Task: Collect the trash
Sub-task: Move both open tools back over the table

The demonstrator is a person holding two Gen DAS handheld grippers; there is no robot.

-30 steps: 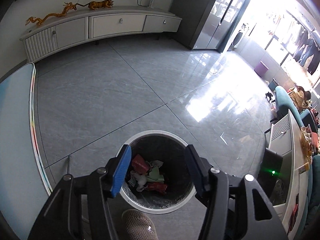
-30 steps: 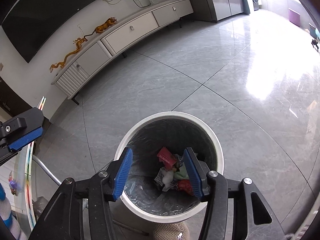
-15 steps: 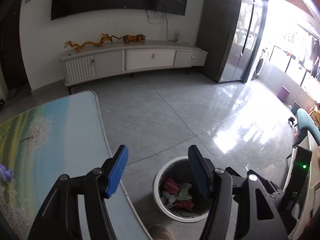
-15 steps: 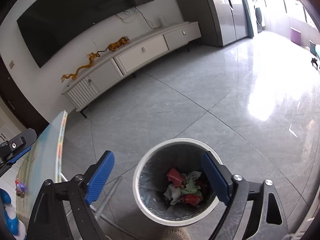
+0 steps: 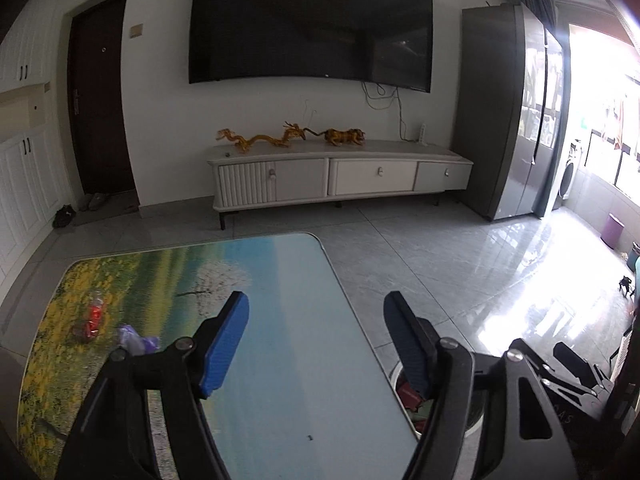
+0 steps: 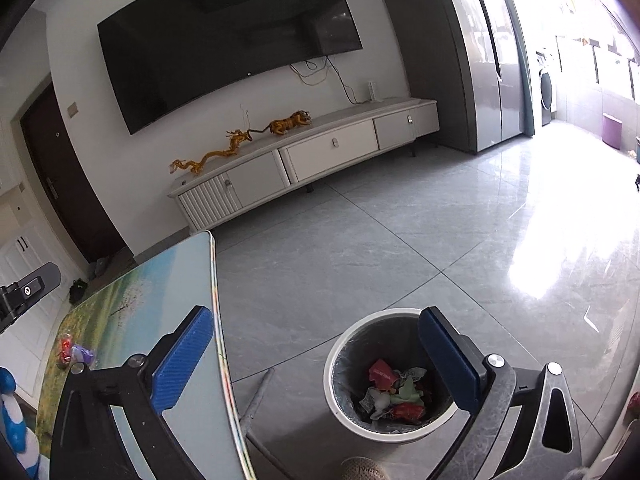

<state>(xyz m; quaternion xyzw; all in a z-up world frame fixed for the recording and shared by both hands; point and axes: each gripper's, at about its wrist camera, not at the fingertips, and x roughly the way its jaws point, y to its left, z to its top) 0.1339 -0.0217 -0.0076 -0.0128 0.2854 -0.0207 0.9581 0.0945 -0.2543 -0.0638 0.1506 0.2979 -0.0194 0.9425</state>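
Two grippers lifting away from bin since a second ago, both empty: left gripper and right gripper opening. Drop done; red wrapper and purple scrap lying on table beside bin, remaining.

Ahead of me, a dark television hangs above a white cabinet bearing golden dragon figurines, upper centre.

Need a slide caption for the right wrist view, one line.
Empty right claw, jaws opening, above the trash bin of wrappers beside the table.
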